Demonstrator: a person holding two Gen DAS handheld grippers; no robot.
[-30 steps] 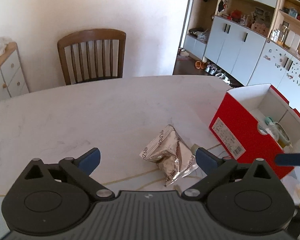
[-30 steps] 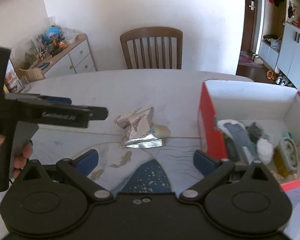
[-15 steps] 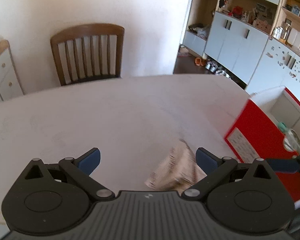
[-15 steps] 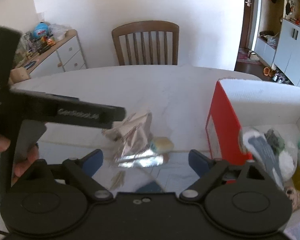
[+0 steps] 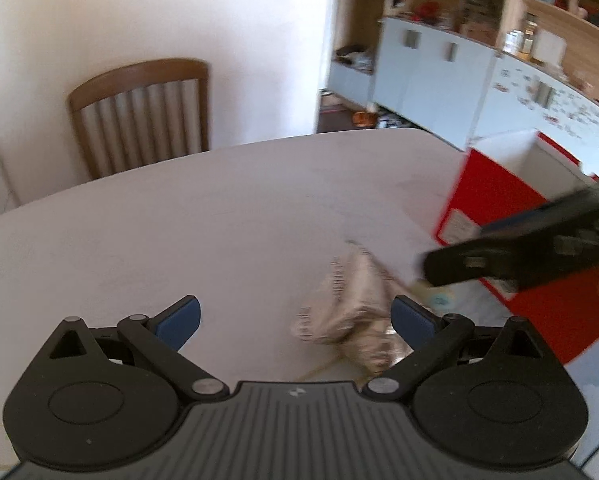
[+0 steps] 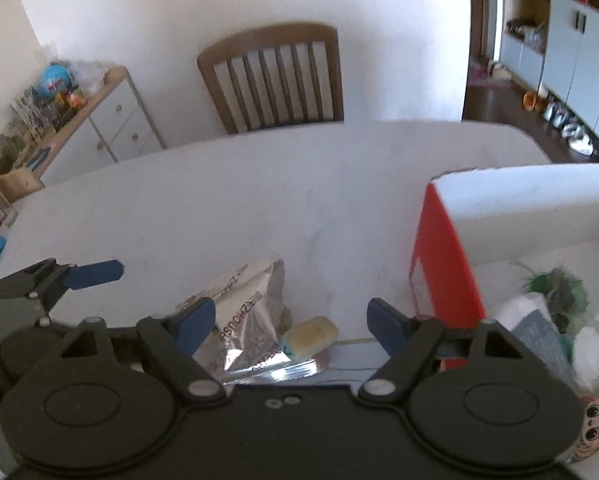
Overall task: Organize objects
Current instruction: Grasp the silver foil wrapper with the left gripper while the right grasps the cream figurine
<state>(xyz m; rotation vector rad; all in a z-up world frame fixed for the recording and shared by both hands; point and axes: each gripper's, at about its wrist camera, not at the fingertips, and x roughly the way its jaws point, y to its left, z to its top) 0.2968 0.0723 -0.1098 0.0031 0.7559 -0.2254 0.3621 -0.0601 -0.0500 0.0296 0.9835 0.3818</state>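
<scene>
Lying on the white table (image 6: 299, 184) just left of the red box (image 6: 443, 264), one crinkled foil packet (image 6: 251, 312) and one small pale sachet (image 6: 310, 334) sat touching each other, both between the right gripper's (image 6: 289, 322) blue fingers (image 6: 193, 322). Those jaws had just been closing but pressed on nothing yet. The left gripper (image 5: 295, 318) stood wide and empty, with the packet by its right finger. The packet looked light, soft and slippery, likely to crumple; its flat sealed edge seemed the surest place to pinch. The sachet looked small and light, best taken across its short sides. The box already held several things, too jumbled to count.
</scene>
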